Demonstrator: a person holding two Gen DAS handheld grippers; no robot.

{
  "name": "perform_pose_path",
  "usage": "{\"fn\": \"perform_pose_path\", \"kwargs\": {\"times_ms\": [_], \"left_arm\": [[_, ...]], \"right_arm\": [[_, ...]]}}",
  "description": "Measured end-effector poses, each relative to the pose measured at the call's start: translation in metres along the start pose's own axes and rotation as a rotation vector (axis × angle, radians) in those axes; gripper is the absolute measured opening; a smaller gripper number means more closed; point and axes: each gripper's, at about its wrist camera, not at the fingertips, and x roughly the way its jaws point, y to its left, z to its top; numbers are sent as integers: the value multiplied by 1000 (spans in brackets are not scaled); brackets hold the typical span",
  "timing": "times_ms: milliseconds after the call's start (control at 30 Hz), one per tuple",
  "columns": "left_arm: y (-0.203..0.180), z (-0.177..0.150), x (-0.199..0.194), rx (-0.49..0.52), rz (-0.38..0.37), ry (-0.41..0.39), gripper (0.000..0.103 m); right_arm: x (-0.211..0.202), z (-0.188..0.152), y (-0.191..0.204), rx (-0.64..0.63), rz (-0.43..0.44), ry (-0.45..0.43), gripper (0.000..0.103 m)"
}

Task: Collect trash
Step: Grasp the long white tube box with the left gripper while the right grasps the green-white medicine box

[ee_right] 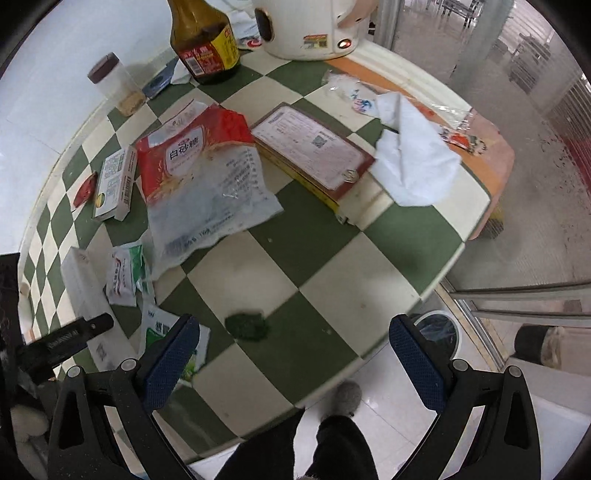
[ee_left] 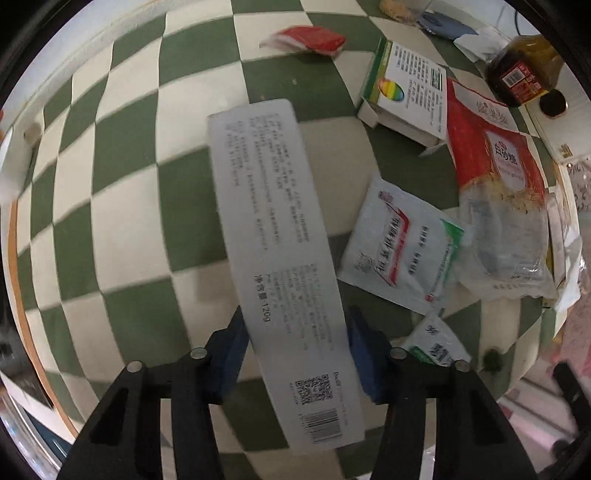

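Observation:
My left gripper (ee_left: 295, 354) is shut on a long white printed box (ee_left: 273, 258), held above the green-and-cream checkered table (ee_left: 122, 177); the box also shows at the left of the right wrist view (ee_right: 83, 280). My right gripper (ee_right: 295, 354) is open and empty above the table's near edge, over a small dark green scrap (ee_right: 246, 326). Trash lies on the table: a red-and-clear sugar bag (ee_right: 199, 173), a white sachet (ee_right: 123, 275), a green-white sachet (ee_right: 162, 328), a small white carton (ee_right: 114, 182), a red packet (ee_left: 306, 38), a crumpled white tissue (ee_right: 413, 162).
A flat maroon-edged box (ee_right: 314, 151) lies mid-table. A dark sauce bottle (ee_right: 205, 40), a clear spice jar (ee_right: 118, 88) and a white kettle (ee_right: 306, 26) stand at the far edge. A bin with a dark liner (ee_right: 443, 332) stands on the floor below the table's right edge.

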Motion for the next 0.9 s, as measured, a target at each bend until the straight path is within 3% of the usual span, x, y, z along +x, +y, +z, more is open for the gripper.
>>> {"fn": "perform_pose_path", "kwargs": {"times_ms": [133, 233, 333, 533, 667, 733, 833, 900], "left_arm": [[22, 10, -26, 63, 120, -89, 46], [46, 40, -39, 55, 209, -139, 46], [61, 73, -42, 44, 249, -156, 46], [65, 117, -42, 53, 226, -133, 44], [62, 121, -51, 42, 189, -129, 47], [61, 122, -59, 36, 162, -119, 44], [55, 116, -71, 49, 181, -144, 43], [59, 113, -85, 52, 189, -158, 42]], "right_arm": [[2, 20, 25, 12, 49, 18, 103], [2, 41, 60, -27, 70, 11, 103], [11, 66, 114, -89, 78, 1, 103], [57, 110, 208, -157, 42, 25, 103], [87, 126, 240, -163, 13, 67, 102], [99, 130, 251, -179, -25, 87, 94], [106, 129, 259, -214, -85, 84, 71], [99, 129, 262, -239, -79, 53, 69]]}}
